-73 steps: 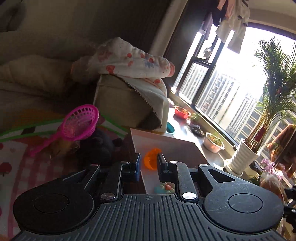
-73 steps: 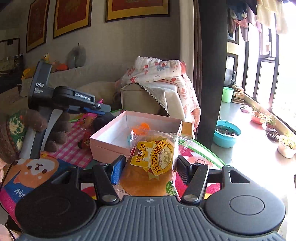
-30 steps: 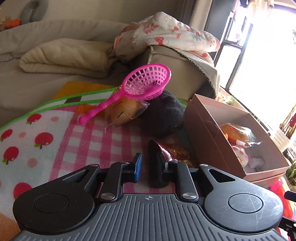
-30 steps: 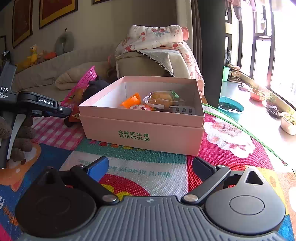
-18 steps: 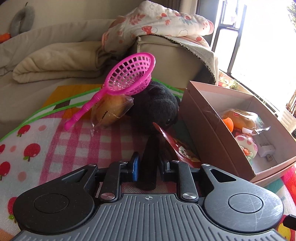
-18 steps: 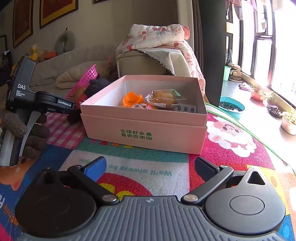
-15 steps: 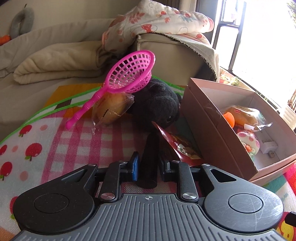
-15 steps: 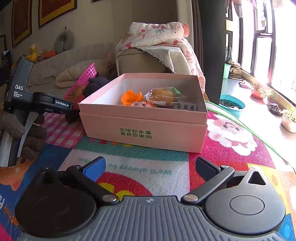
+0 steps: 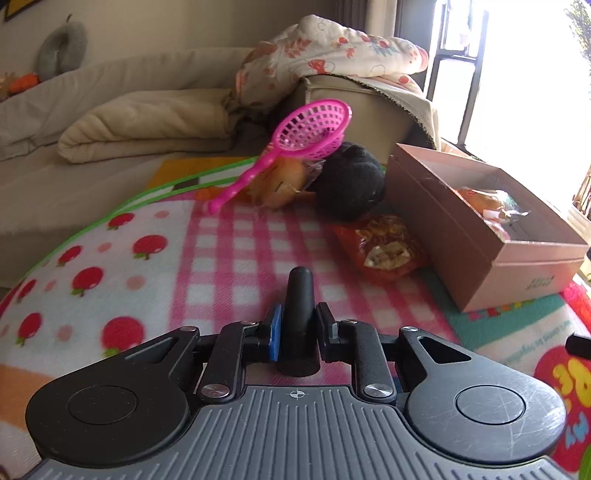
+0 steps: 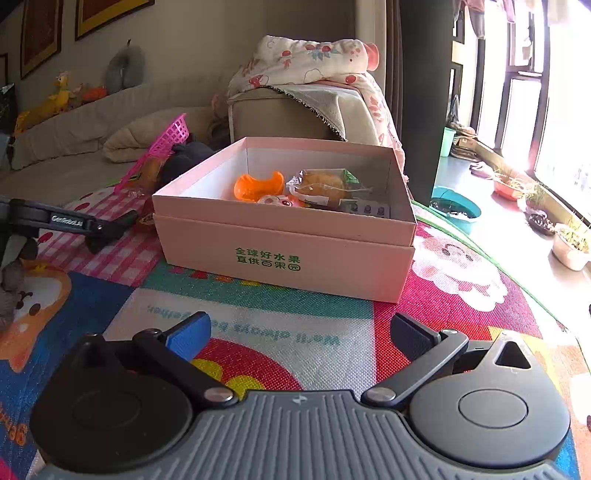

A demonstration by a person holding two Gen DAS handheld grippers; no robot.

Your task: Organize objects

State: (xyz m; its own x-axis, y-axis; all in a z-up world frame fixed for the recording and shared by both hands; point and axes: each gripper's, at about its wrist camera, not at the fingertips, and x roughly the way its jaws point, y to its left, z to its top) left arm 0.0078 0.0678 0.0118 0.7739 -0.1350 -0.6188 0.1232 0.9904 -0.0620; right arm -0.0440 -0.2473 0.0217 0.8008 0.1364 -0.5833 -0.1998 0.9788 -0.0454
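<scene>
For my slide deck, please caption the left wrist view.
Left claw grips a black cylinder above the checkered mat.

A beige sofa [image 10: 92, 114] runs along the wall beneath framed pictures [image 10: 107, 14]. A floral blanket [image 10: 314, 59] drapes its armrest. Bright daylight floods through tall windows [image 10: 554, 92] onto a sill holding potted plants [image 10: 572, 243].

Checked mat [image 9: 236, 258] right ahead is bare, so easy passage there. Further on, the red snack bag [image 9: 380, 245], black plush [image 9: 349, 181] and pink box [image 9: 461, 236] wall crowd the right side.
</scene>
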